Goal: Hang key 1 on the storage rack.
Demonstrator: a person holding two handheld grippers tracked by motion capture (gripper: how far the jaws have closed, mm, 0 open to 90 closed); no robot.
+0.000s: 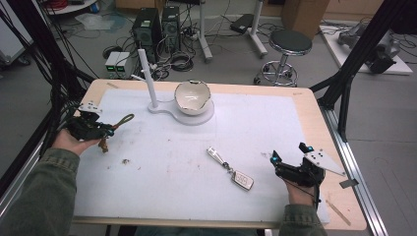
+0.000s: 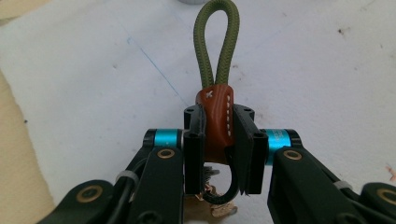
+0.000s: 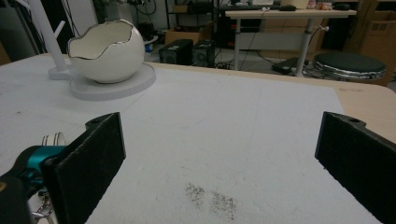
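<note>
My left gripper [image 1: 112,129] is at the table's left edge, lifted a little off the white mat [image 1: 246,123]. It is shut on a keychain's brown leather tab [image 2: 217,116], and the olive cord loop [image 2: 217,42] sticks out past the jaws. A dark ring [image 2: 219,196] hangs below the tab. My right gripper [image 1: 288,151] rests at the front right, open, with nothing between its pads [image 3: 93,163]. A car key fob [image 1: 243,180] with a silver tag [image 1: 215,154] lies on the mat just left of it.
A white egg-shaped bowl [image 1: 192,97] sits on a white base [image 3: 112,86] with an upright post [image 1: 147,73] at the back centre. Black frame struts [image 1: 349,64] flank the table. A stool [image 1: 290,44] and computer towers [image 1: 147,29] stand on the floor beyond.
</note>
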